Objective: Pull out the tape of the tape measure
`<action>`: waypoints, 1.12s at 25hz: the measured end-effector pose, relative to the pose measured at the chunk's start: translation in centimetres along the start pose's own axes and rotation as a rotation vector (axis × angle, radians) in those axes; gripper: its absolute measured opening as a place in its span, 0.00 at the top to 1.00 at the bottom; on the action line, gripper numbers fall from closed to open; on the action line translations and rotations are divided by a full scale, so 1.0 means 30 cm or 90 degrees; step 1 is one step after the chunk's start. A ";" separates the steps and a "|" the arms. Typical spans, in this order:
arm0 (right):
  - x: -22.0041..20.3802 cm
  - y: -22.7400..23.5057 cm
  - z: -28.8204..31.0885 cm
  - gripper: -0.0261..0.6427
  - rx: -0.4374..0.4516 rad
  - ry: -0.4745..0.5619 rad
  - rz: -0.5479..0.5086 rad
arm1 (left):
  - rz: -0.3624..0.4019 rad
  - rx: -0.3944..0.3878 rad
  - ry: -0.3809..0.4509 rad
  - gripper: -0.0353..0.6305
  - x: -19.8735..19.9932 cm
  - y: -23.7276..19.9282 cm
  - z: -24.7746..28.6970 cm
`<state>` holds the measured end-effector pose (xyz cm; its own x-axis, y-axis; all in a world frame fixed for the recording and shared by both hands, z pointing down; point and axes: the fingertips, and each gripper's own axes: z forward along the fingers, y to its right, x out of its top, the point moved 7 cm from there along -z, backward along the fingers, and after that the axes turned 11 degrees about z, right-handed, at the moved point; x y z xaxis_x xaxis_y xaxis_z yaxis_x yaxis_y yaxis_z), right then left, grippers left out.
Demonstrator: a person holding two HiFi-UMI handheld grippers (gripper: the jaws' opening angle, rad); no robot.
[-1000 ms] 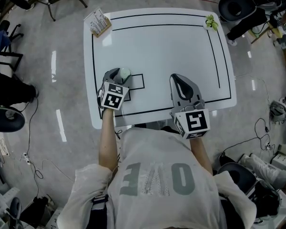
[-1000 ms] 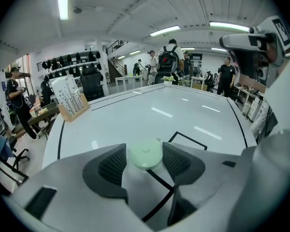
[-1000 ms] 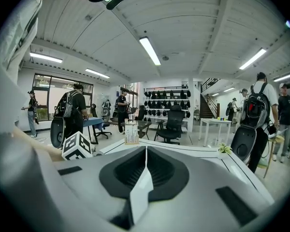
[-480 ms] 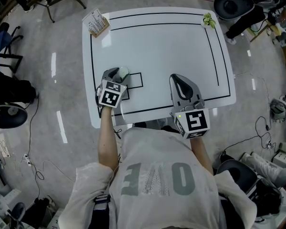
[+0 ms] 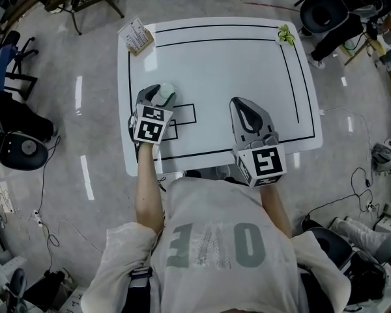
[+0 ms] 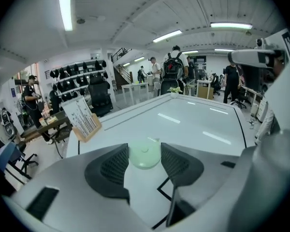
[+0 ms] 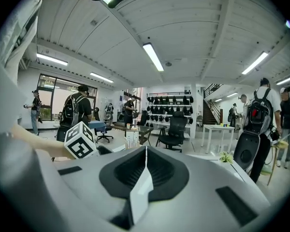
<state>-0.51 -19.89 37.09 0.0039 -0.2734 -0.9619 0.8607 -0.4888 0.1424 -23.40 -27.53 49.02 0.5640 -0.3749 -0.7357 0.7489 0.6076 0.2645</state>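
Glossy white table [image 5: 215,70]; smooth pale-green plastic tape measure [image 6: 144,154].

White table [image 5: 221,70]; card holder [image 5: 137,36] far-left corner; small plant [image 5: 287,32] far-right

Head view hangs above the person, looking steeply down; the table [image 5: 221,64] lies toward 12 o'clock. The left gripper [image 5: 160,94] view sits low behind its jaws, facing 1 o'clock. The right gripper [image 5: 239,103] view faces 11 o'clock, nearly level. All three share the stand [image 5: 136,36] and plant [image 5: 287,32].
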 end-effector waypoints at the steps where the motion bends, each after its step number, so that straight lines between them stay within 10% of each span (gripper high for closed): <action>1: 0.011 0.002 0.005 0.92 0.004 0.007 -0.002 | 0.002 0.013 0.013 0.60 0.028 -0.012 -0.018; 16: 0.121 0.027 0.019 0.92 0.053 0.084 -0.022 | 0.024 0.184 0.221 0.60 0.443 -0.010 -0.352; 28: 0.116 0.033 -0.034 0.92 0.071 0.104 -0.013 | 0.059 0.216 0.282 0.60 0.519 0.144 -0.469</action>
<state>0.87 -20.47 33.64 0.0773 -0.1287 -0.9887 0.7993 -0.5848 0.1386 -16.28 -20.89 29.95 0.4880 0.0436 -0.8718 0.8143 0.3369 0.4727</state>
